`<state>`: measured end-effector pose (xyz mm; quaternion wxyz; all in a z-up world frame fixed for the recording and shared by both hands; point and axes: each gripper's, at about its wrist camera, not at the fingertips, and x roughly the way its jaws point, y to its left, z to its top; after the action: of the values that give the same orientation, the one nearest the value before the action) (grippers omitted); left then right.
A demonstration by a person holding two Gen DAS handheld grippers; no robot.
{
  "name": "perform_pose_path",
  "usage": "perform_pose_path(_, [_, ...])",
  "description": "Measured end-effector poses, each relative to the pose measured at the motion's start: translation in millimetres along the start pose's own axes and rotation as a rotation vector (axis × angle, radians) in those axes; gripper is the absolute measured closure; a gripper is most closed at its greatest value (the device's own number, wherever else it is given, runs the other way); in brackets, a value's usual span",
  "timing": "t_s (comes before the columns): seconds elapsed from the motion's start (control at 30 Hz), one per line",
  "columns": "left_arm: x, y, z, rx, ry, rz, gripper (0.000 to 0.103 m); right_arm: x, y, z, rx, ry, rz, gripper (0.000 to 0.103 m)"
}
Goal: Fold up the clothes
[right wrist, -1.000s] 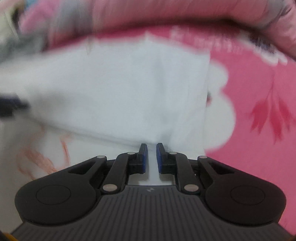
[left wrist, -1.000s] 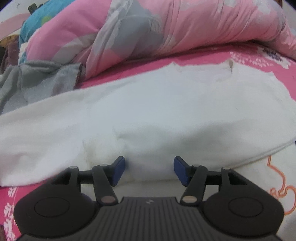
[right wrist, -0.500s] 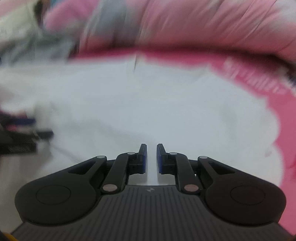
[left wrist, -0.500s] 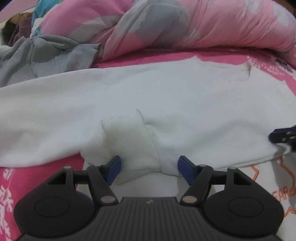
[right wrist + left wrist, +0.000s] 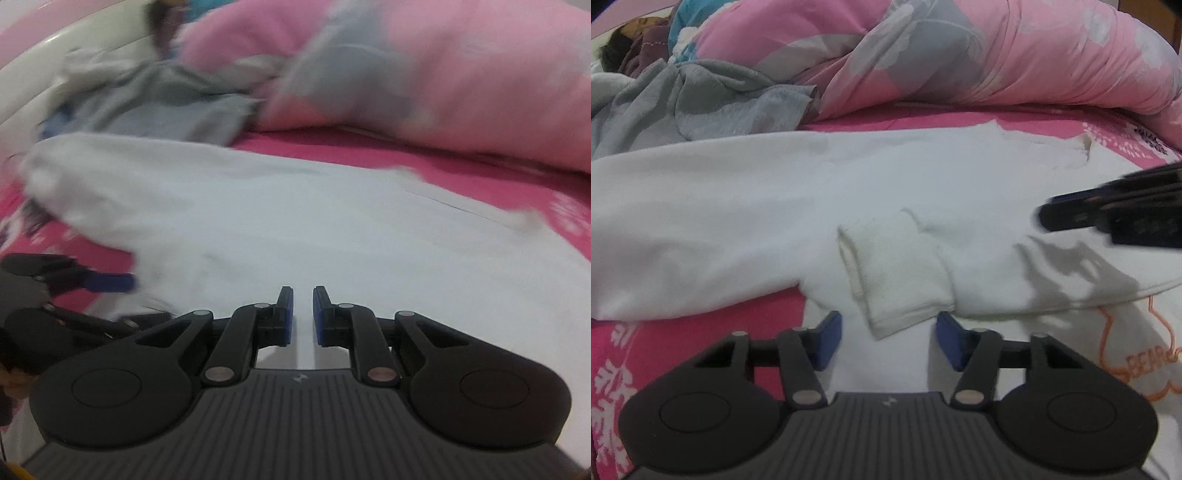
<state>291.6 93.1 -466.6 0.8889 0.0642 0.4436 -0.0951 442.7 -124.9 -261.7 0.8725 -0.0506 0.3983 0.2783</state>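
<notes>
Since half a second ago the left wrist view has drawn back a little from the white sweatshirt [image 5: 820, 206]: its ribbed cuff [image 5: 897, 273], which then lay right between the blue pads, now sits just beyond them in the lower centre of the frame. The right gripper [image 5: 1108, 218], then only a dark tip at the right edge, now reaches well into the right side of the left wrist frame, blurred, above its own shadow on the cloth.

The left gripper [image 5: 888, 341] has its jaws spread wide and holds nothing; the cuff's free end lies in the gap ahead of the pads without touching either. The right gripper [image 5: 303, 317] has its jaws nearly together with a narrow slit between them; white cloth shows through the slit, but I cannot tell whether any is pinched.

The sweatshirt lies spread across the pink floral bedsheet [image 5: 701, 321], filling the middle band of both frames, with one sleeve folded over the body so that its cuff points toward the bottom. An orange bear print [image 5: 1145, 354] shows at the lower right. Behind it, across the top, lie a bunched pink quilt [image 5: 1034, 66] and, at upper left, a crumpled grey garment [image 5: 713, 107]. The right wrist view is motion-blurred; the left gripper [image 5: 74, 284] appears at its left edge.
</notes>
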Motion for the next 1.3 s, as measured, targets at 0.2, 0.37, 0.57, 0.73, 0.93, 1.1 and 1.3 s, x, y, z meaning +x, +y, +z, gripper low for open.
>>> perform_pose_path(0.2, [0, 11, -6, -0.022, -0.008, -0.005, 0.087, 55, 20, -3, -0.117, 0.135, -0.047, 0.095])
perform_pose_path(0.37, [-6, 22, -8, -0.056, -0.013, -0.016, 0.098, 41, 32, 15, -0.178, 0.084, -0.034, 0.093])
perform_pose_path(0.57, [-13, 30, -10, -0.070, -0.016, -0.028, 0.098, 61, 56, 16, -0.257, 0.082, 0.070, 0.093])
perform_pose_path(0.73, [-17, 36, -13, -0.085, -0.016, -0.052, 0.093, 73, 65, 18, -0.247, 0.102, 0.039, 0.093])
perform_pose_path(0.93, [-24, 45, -14, -0.104, -0.031, -0.065, 0.084, 74, 67, 28, -0.206, 0.062, 0.033, 0.093])
perform_pose_path(1.1, [-31, 47, -17, -0.111, -0.040, -0.075, 0.083, 93, 68, 27, -0.161, 0.069, 0.019, 0.092])
perform_pose_path(1.3, [-42, 52, -16, -0.151, -0.044, -0.059, 0.063, 78, 44, 31, -0.038, 0.065, -0.055, 0.092])
